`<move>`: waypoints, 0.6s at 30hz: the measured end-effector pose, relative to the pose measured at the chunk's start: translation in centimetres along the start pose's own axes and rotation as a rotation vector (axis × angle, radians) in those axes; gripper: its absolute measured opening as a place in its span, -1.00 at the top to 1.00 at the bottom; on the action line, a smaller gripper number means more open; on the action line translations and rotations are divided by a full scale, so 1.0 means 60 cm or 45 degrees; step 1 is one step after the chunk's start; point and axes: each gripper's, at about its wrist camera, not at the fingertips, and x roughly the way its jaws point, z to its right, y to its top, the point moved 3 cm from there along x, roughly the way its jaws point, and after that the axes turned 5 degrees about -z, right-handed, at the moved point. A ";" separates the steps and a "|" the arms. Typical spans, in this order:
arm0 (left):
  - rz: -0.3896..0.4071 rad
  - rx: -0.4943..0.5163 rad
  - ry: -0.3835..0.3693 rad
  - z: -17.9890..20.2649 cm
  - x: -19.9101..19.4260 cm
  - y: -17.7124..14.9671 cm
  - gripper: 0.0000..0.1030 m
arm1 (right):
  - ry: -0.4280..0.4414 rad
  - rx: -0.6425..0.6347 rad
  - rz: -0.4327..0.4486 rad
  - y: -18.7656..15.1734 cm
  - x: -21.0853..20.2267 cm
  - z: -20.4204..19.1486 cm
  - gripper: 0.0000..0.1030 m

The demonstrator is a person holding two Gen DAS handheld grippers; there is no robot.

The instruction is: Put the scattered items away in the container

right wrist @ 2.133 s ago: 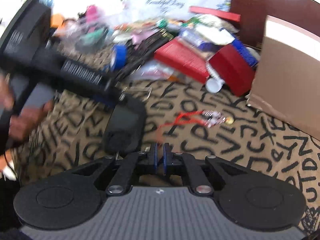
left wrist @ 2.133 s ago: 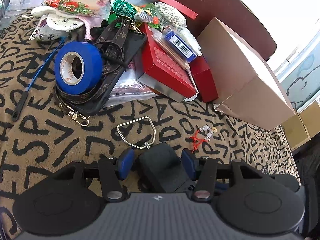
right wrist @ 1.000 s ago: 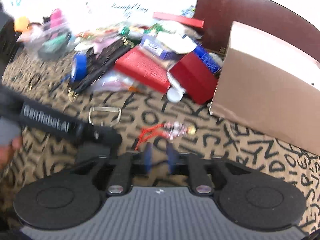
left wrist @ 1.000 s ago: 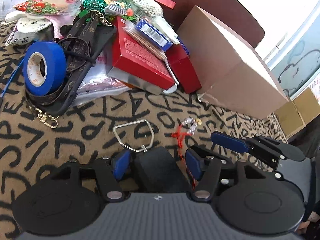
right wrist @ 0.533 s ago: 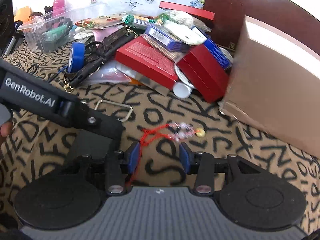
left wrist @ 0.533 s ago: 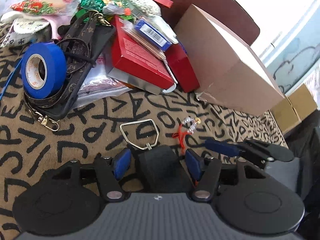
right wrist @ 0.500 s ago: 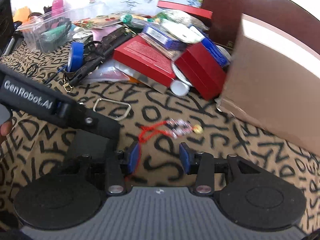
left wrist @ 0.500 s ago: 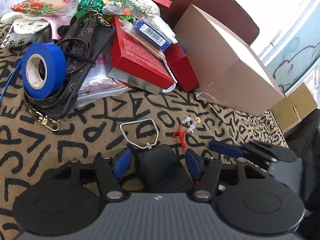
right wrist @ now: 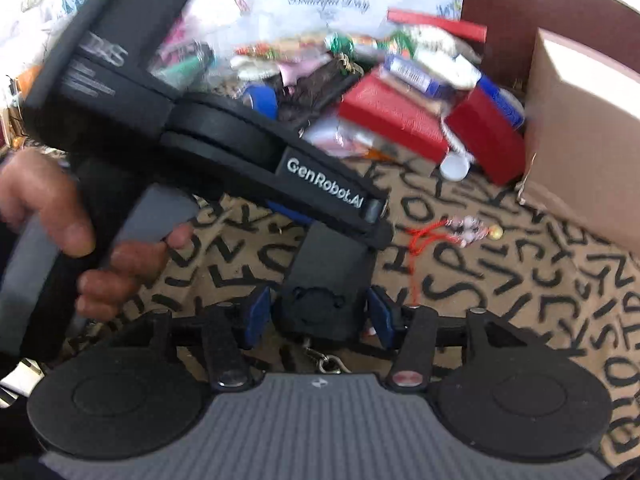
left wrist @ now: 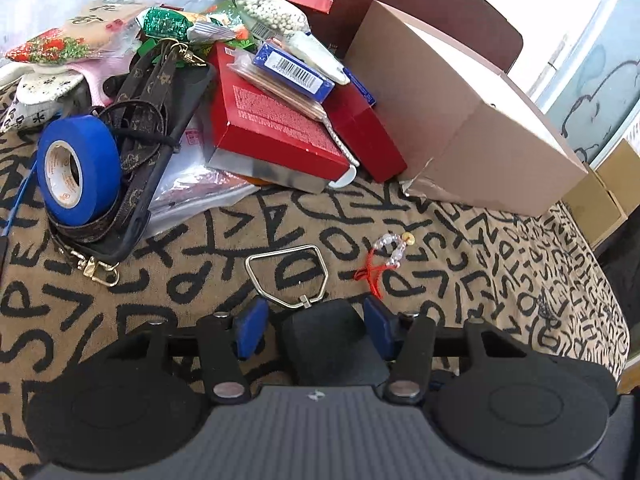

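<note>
Lying between both grippers' pads: black pouch (left wrist: 320,340), left gripper (left wrist: 314,326) closing, right gripper (right wrist: 318,316) opening, neither visibly pressing. Reading "GenRobot.AI" on left gripper's arm.

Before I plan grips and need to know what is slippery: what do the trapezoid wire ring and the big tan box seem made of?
The trapezoid wire ring looks like polished metal: silvery, with bright glints along the bent rod. The big tan box looks like matte cardboard: dull brown faces and a torn, frayed lower corner.
</note>
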 end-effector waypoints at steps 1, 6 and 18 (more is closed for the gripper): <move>-0.004 0.010 0.001 0.002 -0.002 -0.002 0.00 | -0.009 -0.019 0.006 -0.001 0.003 -0.004 -0.07; 0.002 0.042 0.021 0.008 -0.009 -0.014 -0.02 | 0.016 -0.020 0.036 -0.005 0.000 -0.008 -0.09; 0.167 0.036 0.009 0.057 -0.089 0.029 -0.01 | 0.034 -0.031 0.174 0.019 -0.076 0.003 -0.07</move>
